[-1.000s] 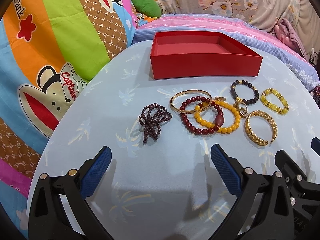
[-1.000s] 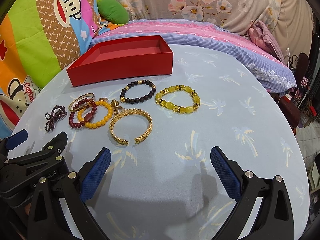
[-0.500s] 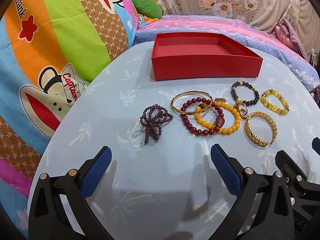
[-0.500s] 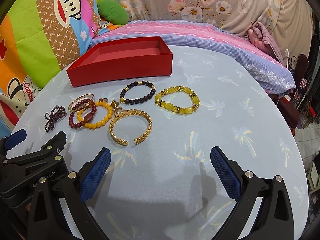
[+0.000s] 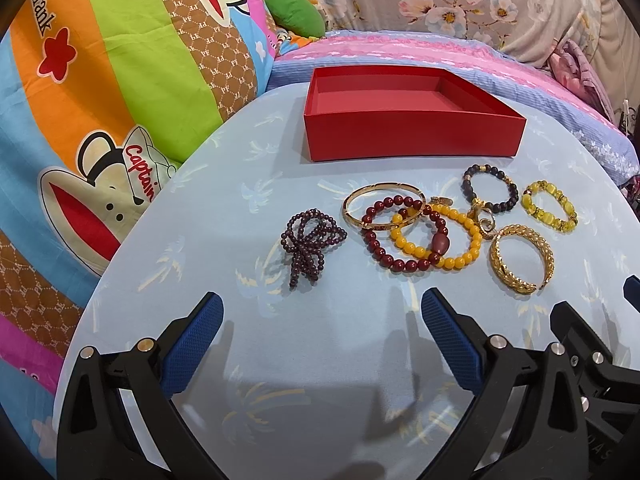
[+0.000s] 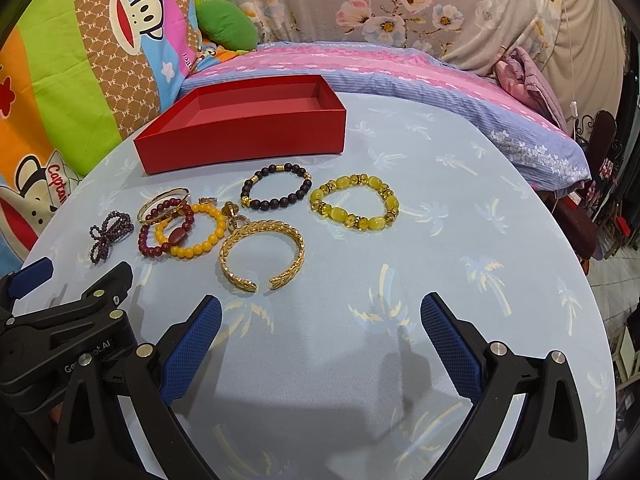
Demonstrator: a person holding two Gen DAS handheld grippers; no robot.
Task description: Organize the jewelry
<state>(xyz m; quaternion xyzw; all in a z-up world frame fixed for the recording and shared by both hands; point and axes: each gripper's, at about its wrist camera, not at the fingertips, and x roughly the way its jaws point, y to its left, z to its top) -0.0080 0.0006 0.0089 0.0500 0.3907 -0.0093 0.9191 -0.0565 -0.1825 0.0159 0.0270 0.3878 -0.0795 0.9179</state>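
Note:
An empty red box (image 5: 412, 142) (image 6: 240, 148) stands at the back of the light blue table (image 5: 320, 360). In front of it lie a purple bead bundle (image 5: 310, 246) (image 6: 110, 232), a thin gold bangle (image 5: 352, 202), a dark red bead bracelet (image 5: 370, 236), an orange bead bracelet (image 5: 460, 258), a dark bead bracelet (image 5: 468, 188) (image 6: 250, 192), a yellow stone bracelet (image 5: 528, 200) (image 6: 344, 214) and a gold cuff (image 5: 504, 270) (image 6: 230, 262). My left gripper (image 5: 320, 318) is open and empty, near the bundle. My right gripper (image 6: 320, 318) is open and empty, near the cuff.
Colourful cartoon cushions (image 5: 100, 100) lean at the table's left. A pink and lilac bed cover (image 6: 400, 76) runs behind the table. A green cushion (image 5: 294, 14) lies behind the box. The table edge curves round on the right (image 6: 592, 320).
Both views have shifted slightly: the jewelry and box sit a little lower and nearer than a second ago. Both grippers stay open and nothing on the table has moved.

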